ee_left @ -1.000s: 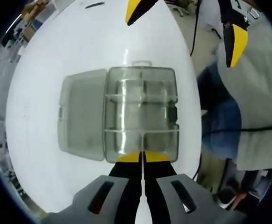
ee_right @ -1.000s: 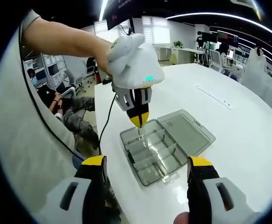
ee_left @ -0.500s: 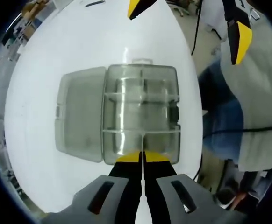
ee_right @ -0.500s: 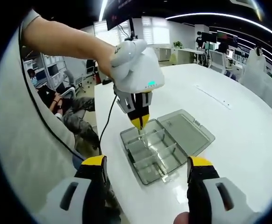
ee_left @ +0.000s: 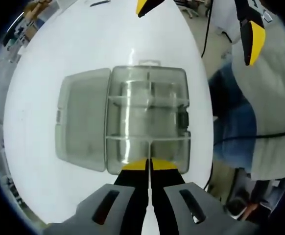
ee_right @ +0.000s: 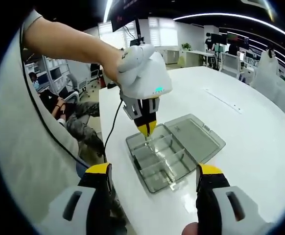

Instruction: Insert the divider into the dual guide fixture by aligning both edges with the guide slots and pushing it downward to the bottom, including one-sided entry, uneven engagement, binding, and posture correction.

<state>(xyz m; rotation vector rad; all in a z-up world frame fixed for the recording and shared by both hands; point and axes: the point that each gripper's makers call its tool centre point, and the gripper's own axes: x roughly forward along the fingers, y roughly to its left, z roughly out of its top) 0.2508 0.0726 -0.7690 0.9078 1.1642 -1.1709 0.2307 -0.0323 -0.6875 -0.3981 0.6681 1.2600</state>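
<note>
The left claw (ee_left: pixel 149 165) is pressed together on a thin clear divider (ee_left: pixel 149 152), whose edge shows as a pale line running between its yellow tips, and it holds that sheet upright over the near compartment of the clear box (ee_left: pixel 147 117) lying open on the white counter (ee_left: pixel 83 39). In the right gripper view the same left claw (ee_right: pixel 146 129) points straight down at the box (ee_right: pixel 174 152), its tips at the near end wall, with the hinged lid (ee_right: pixel 196 137) folded flat beside the tray. Compared with a second ago, the box sits slightly higher and a touch larger in the left gripper view, and in the right gripper view the hand and claw have risen a little and drifted a shade toward the far side; the box itself has not shifted on the counter. That reads as a small lift and re-aim rather than a push down, which I judge to be a posture correction after uneven or binding entry. The divider is not yet seated at the bottom as far as can be told; whether both edges are in their slots is too fine to see. The right claw (ee_right: pixel 154 183) hangs spread wide and empty, well apart from the box.
</note>
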